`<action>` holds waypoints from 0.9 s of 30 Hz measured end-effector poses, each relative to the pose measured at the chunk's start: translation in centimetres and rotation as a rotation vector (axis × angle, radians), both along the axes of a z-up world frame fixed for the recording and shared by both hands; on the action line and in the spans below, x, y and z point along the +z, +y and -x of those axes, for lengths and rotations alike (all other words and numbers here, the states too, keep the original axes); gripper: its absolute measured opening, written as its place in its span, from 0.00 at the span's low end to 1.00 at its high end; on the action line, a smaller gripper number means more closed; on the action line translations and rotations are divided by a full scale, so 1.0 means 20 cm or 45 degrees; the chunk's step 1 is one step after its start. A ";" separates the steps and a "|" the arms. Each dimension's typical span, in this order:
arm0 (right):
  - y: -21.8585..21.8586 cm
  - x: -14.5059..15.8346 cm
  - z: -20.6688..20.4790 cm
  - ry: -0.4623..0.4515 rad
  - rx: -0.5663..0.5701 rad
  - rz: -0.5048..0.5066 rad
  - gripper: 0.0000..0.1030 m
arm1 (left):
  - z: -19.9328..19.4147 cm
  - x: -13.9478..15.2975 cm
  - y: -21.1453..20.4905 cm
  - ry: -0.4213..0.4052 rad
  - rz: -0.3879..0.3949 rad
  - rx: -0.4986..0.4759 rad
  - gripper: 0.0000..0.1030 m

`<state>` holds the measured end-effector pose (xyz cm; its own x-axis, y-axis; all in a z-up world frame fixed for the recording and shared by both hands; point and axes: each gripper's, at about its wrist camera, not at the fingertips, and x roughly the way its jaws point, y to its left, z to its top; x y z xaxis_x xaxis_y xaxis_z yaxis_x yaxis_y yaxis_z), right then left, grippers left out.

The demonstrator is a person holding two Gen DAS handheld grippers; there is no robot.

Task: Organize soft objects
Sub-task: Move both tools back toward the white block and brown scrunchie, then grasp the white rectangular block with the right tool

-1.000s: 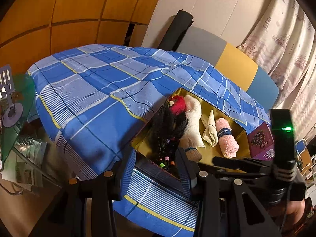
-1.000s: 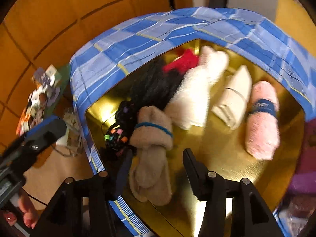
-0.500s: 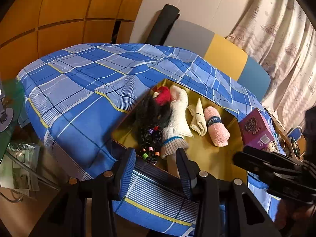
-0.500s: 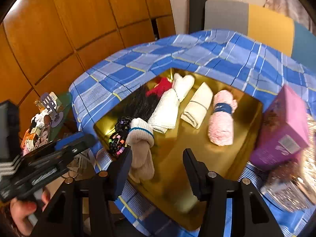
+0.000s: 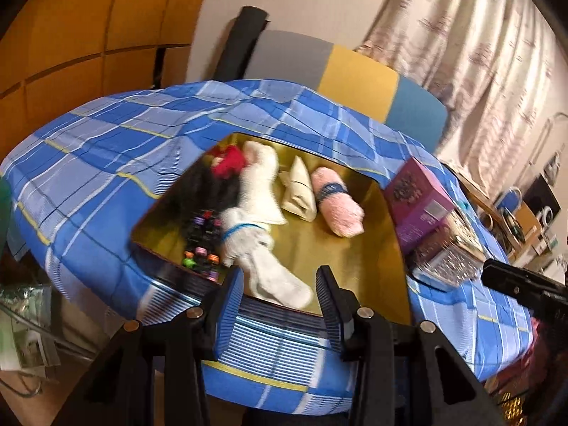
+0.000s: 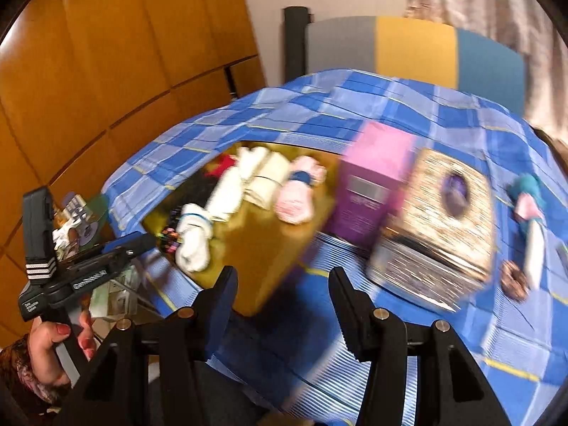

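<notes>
Rolled socks, towels lie in gold tray; both tools apparently part-open, empty.

Rolled towels and socks lie side by side in a tray on the table; boxes stand right of it.

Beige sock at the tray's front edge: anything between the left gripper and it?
Nothing visible. The left gripper is open and empty, and the beige sock lies just beyond its fingertips on the gold tray, with only blue cloth between.
</notes>
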<state>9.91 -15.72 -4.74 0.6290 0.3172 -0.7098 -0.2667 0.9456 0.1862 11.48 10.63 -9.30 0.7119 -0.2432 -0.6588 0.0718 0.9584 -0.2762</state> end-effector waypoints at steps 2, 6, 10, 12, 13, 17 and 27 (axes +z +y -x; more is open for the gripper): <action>-0.11 -0.02 0.03 0.010 -0.060 0.004 0.53 | 0.01 0.00 -0.06 0.001 -0.003 -0.044 0.41; -0.34 -0.04 0.07 0.021 -0.184 0.026 0.53 | 0.03 0.01 -0.19 -0.003 -0.007 -0.127 0.41; -0.56 -0.09 0.10 0.046 -0.302 0.025 0.53 | 0.05 0.05 -0.35 -0.021 -0.013 -0.239 0.41; -0.67 -0.13 0.11 0.061 -0.357 0.024 0.53 | 0.06 0.06 -0.43 -0.027 -0.017 -0.297 0.41; -0.70 -0.14 0.11 0.067 -0.373 0.022 0.53 | 0.07 0.07 -0.48 -0.031 -0.019 -0.327 0.41; -0.90 -0.23 0.10 0.122 -0.461 0.017 0.53 | 0.10 0.09 -0.65 -0.031 -0.037 -0.444 0.41; -1.31 -0.33 -0.13 0.173 -0.623 -0.003 0.60 | 0.14 0.09 -0.96 0.026 -0.066 -0.609 0.41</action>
<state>12.56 -41.83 -11.37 0.6064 0.0100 -0.7951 0.2345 0.9532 0.1909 8.72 -8.49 -7.51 0.5148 -0.5068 -0.6915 0.5034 0.8316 -0.2347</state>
